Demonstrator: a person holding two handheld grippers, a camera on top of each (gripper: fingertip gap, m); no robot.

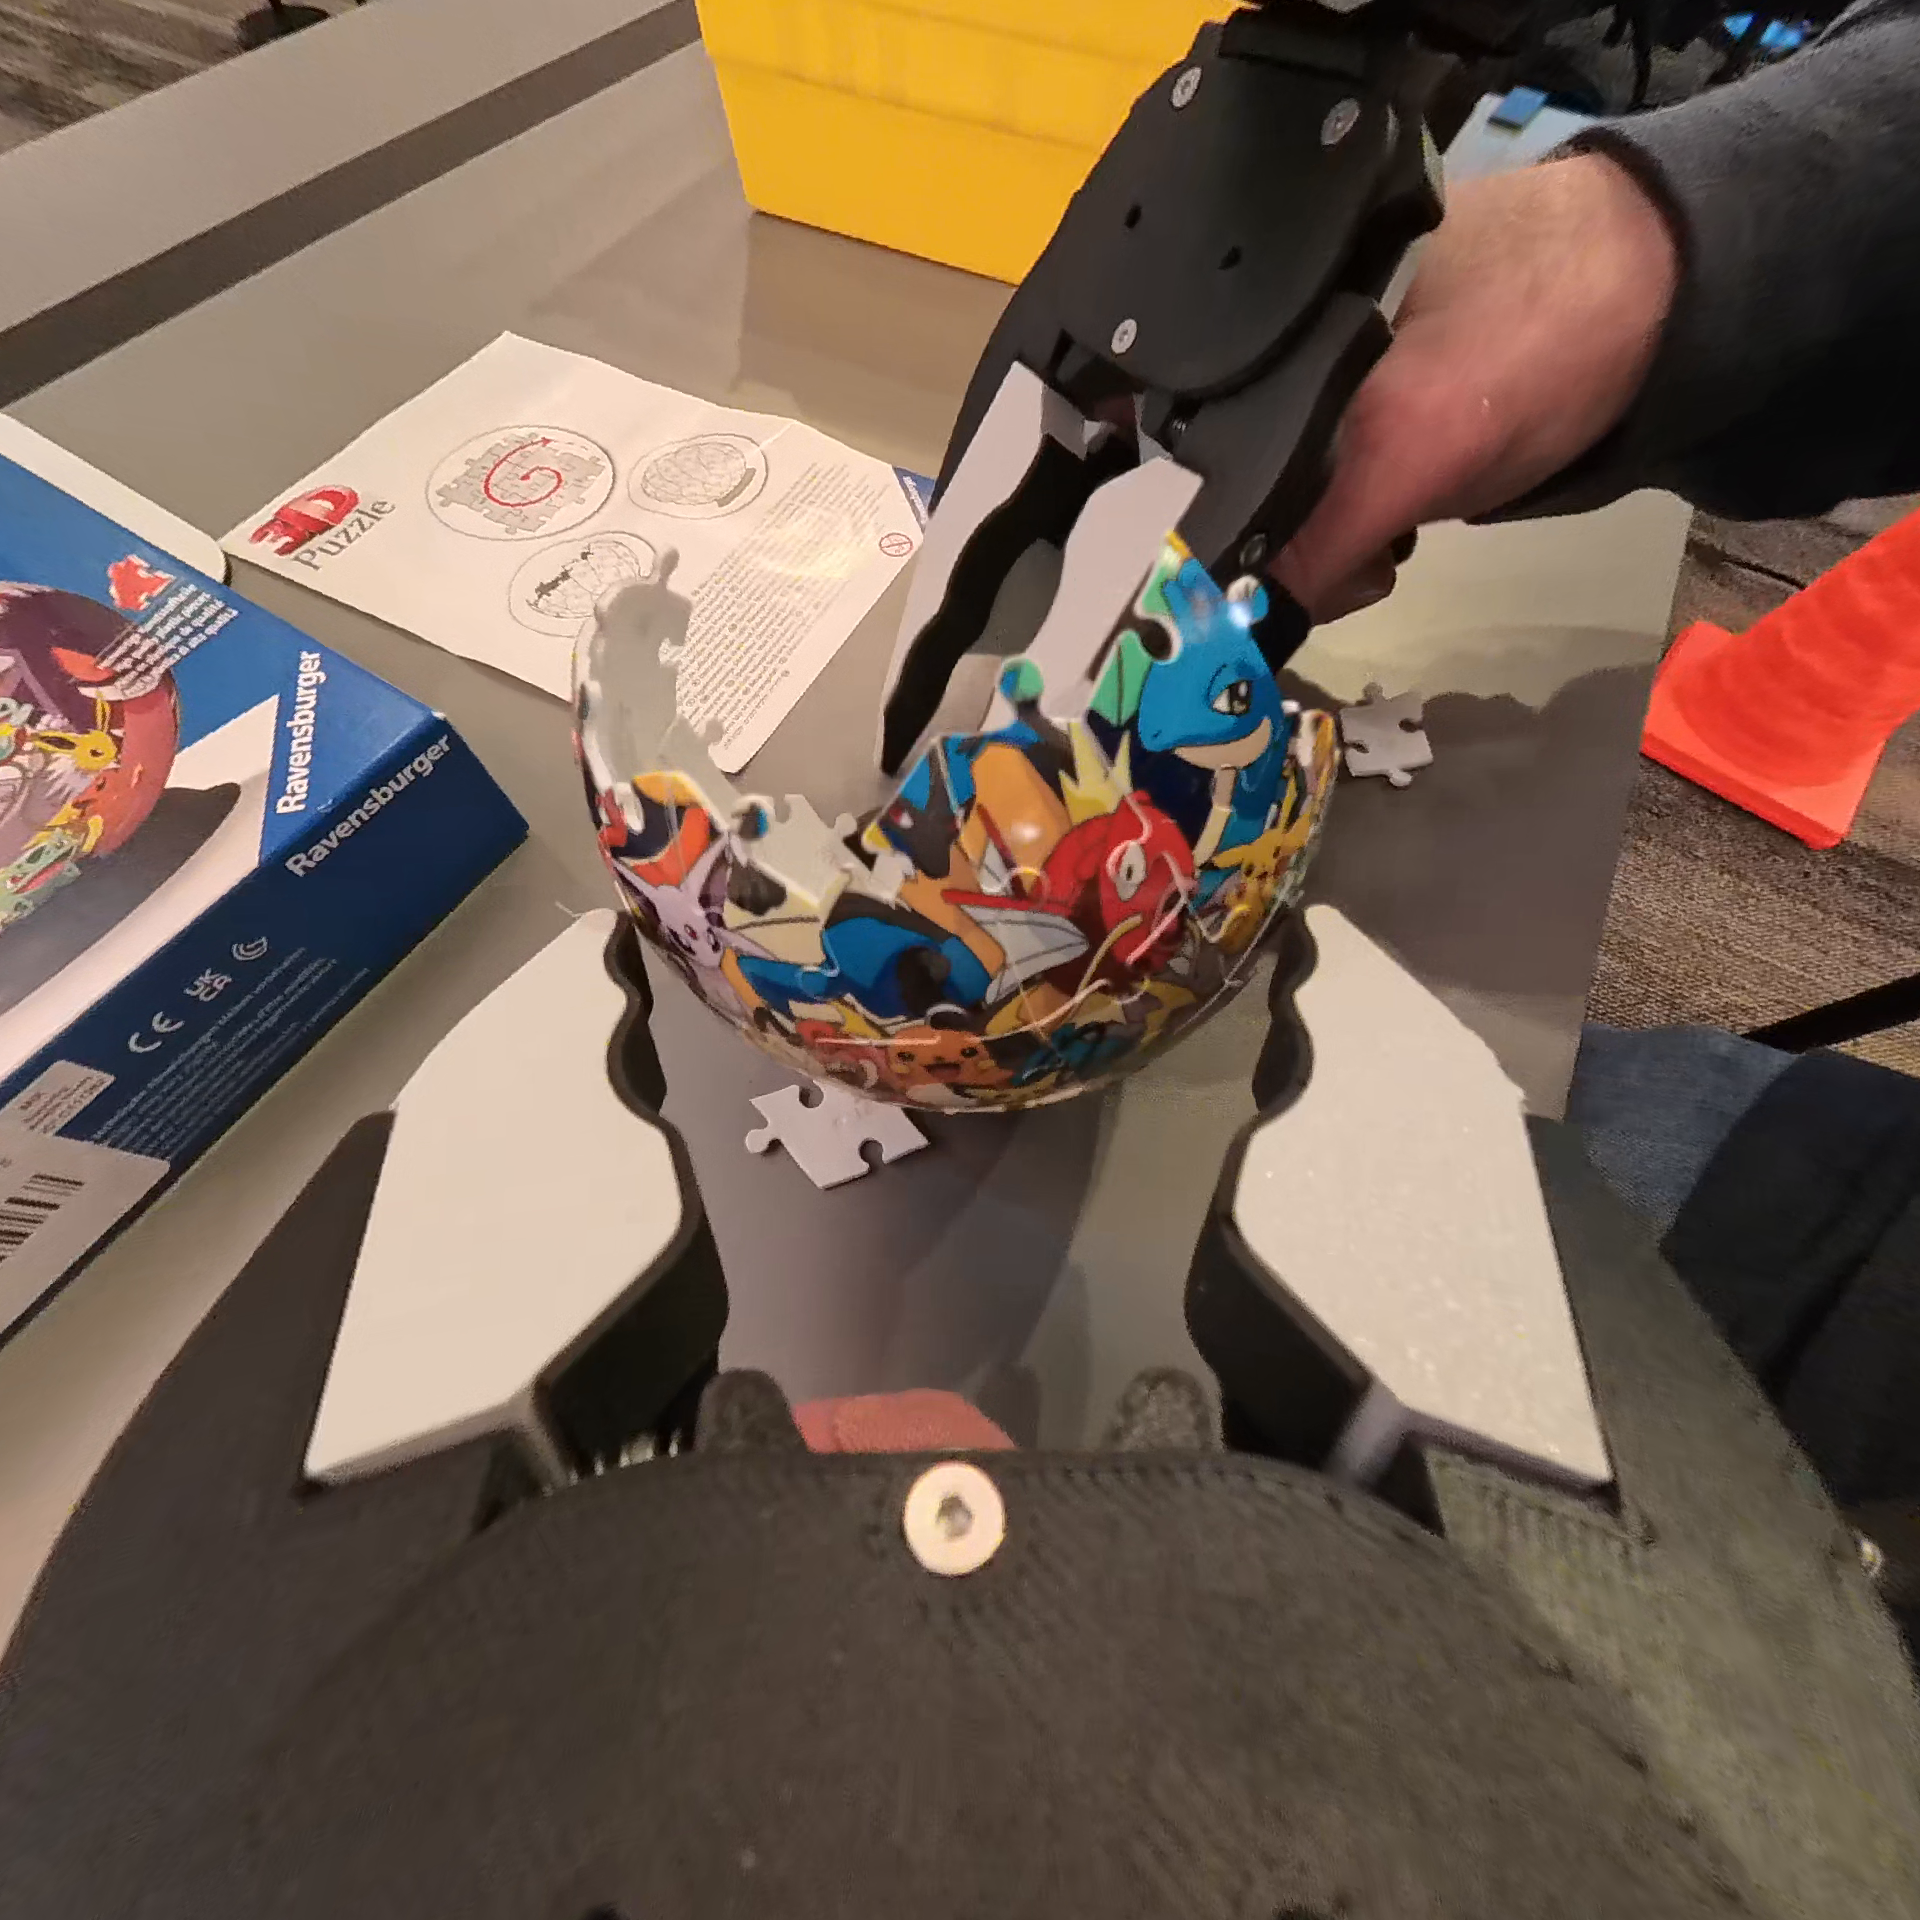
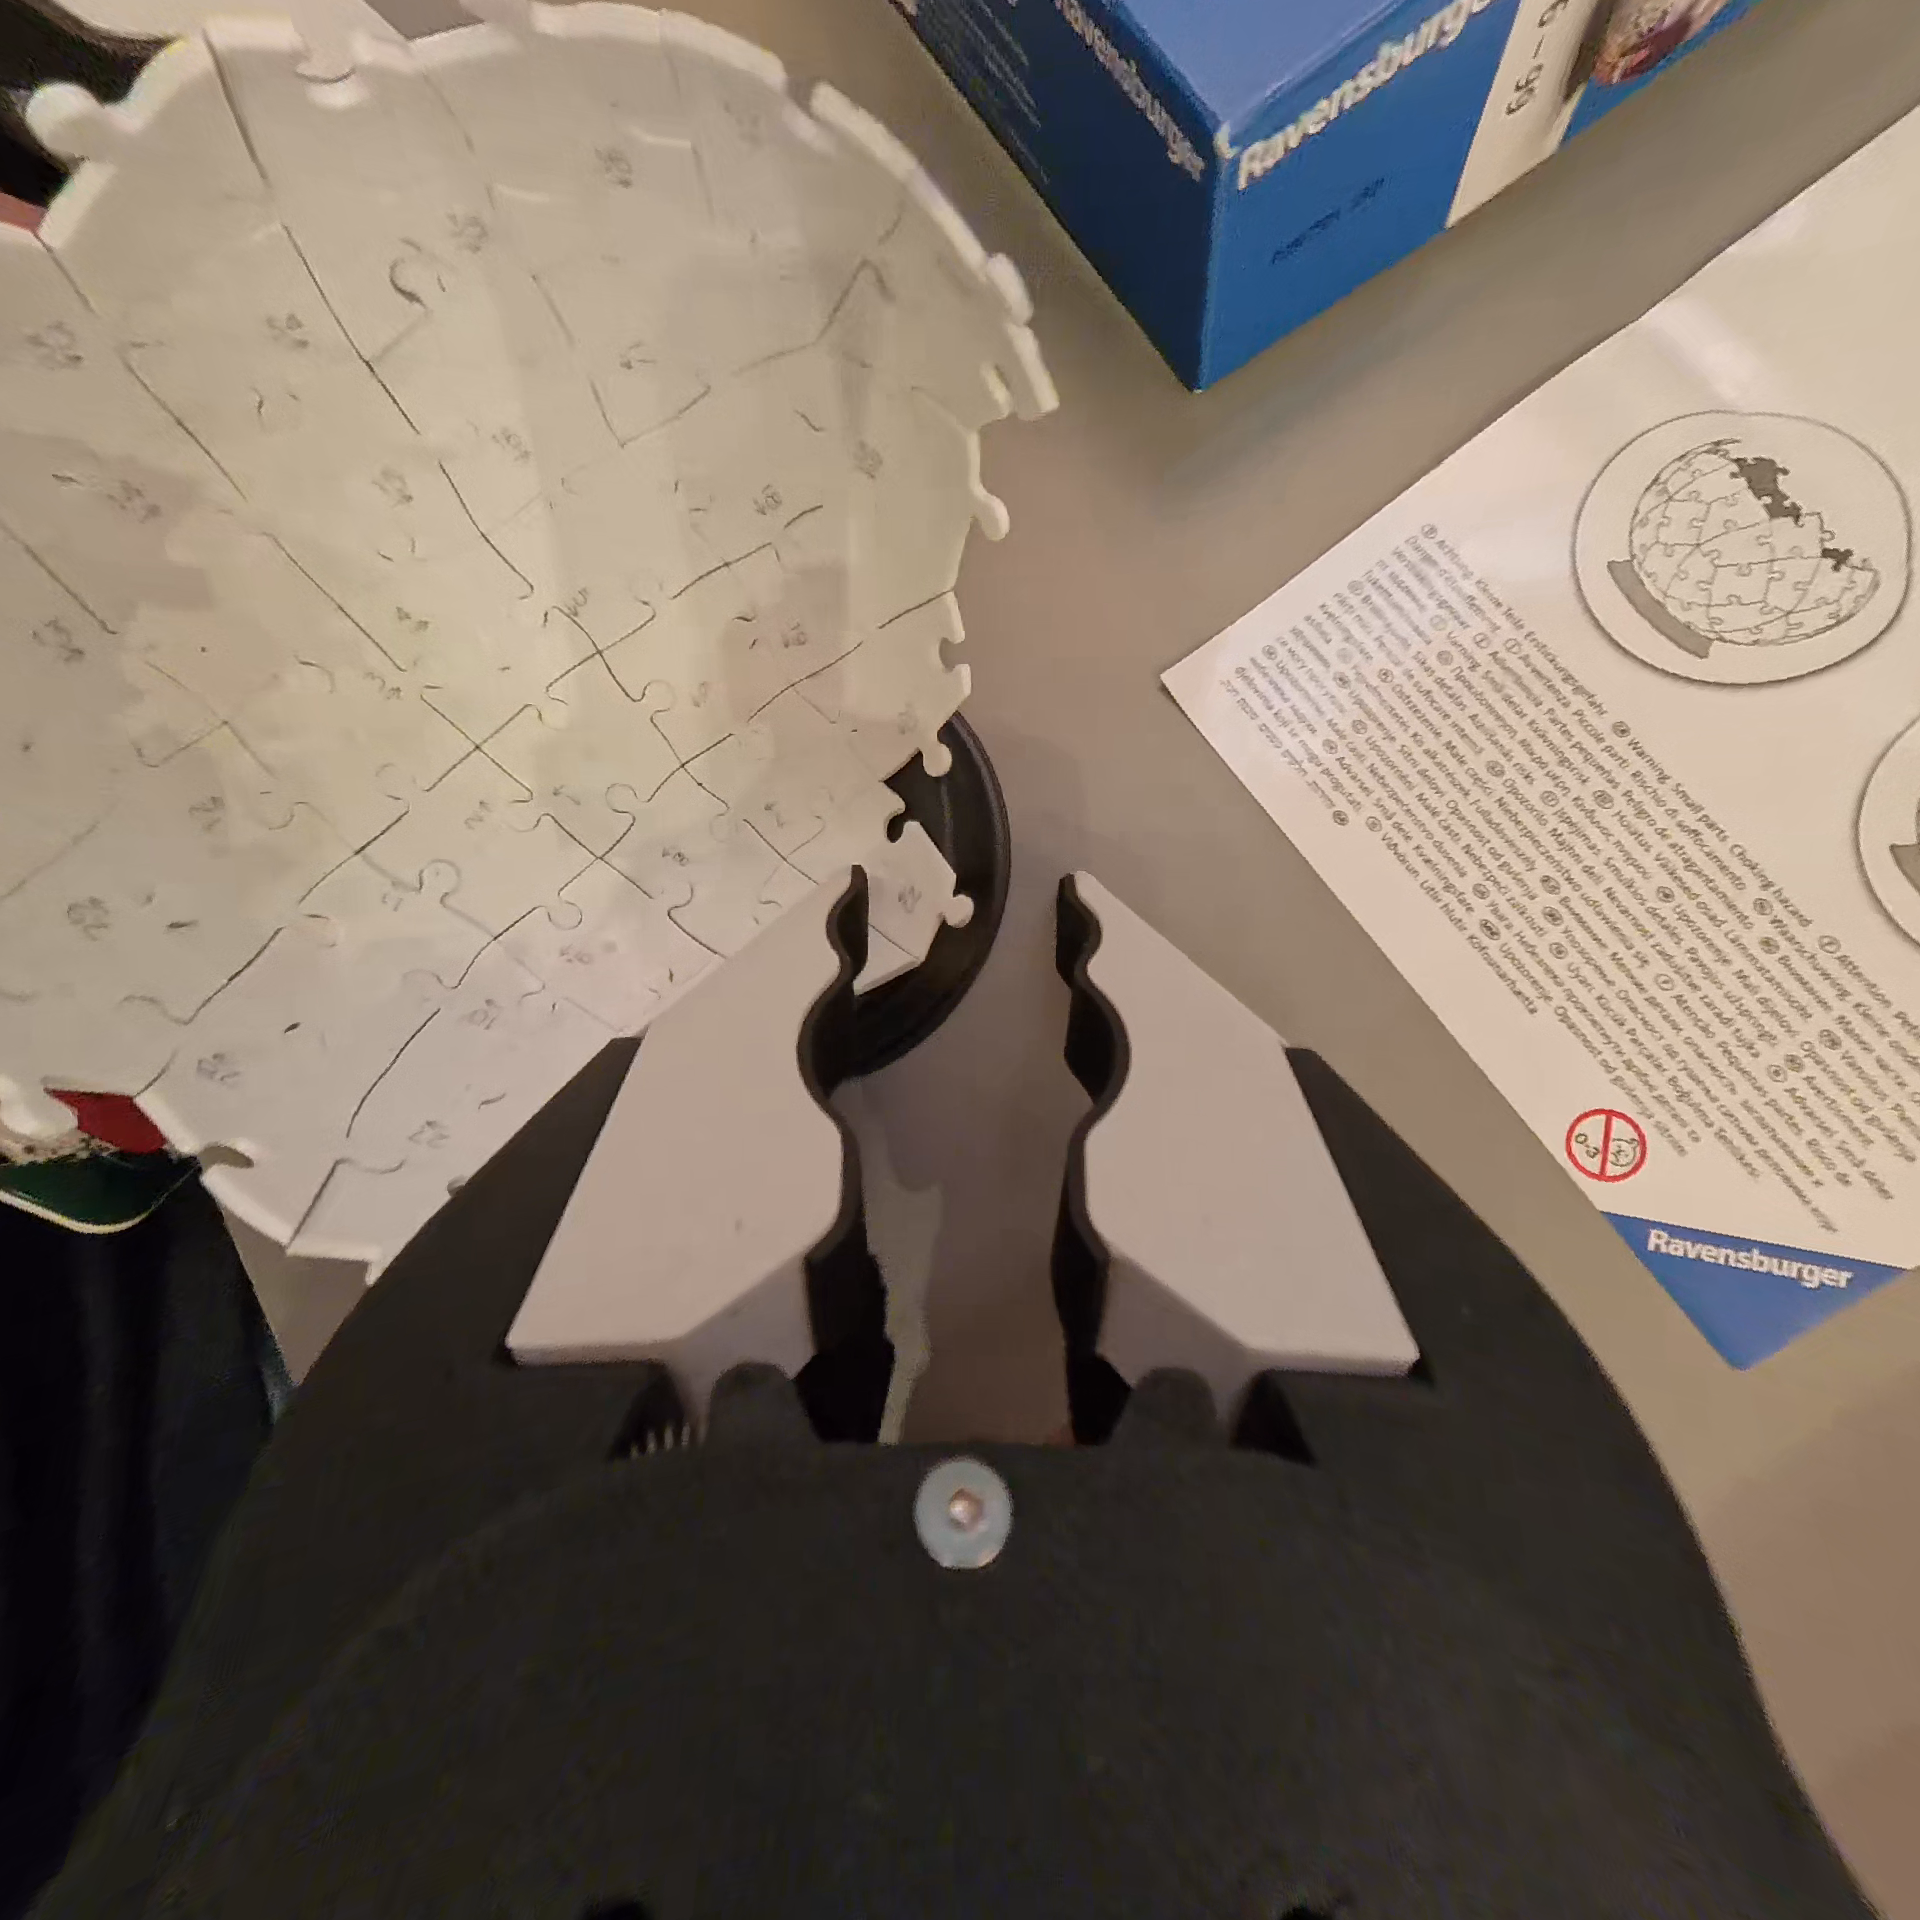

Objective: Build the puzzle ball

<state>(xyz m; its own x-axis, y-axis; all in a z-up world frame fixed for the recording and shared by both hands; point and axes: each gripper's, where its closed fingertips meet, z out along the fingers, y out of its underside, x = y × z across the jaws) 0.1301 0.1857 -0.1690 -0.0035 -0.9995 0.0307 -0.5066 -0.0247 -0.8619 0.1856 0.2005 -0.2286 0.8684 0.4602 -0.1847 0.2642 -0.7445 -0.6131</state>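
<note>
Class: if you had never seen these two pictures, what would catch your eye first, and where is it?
The half-built, cartoon-printed puzzle ball shell sits mid-table, between the open left gripper fingers. The black right gripper reaches down over its rim. A blue cardboard puzzle box lies left, a bright yellow bin behind.

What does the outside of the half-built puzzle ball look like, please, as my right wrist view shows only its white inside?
Observer: The colourful cartoon-printed plastic puzzle ball shell is an open bowl, about half built.
Operator: Are loose pieces left?
Observer: A white loose puzzle piece lies on the grey table before the shell; another lies farther off.
Operator: And the left claw?
Observer: The left claw is open, straddling the shell's base.
</note>
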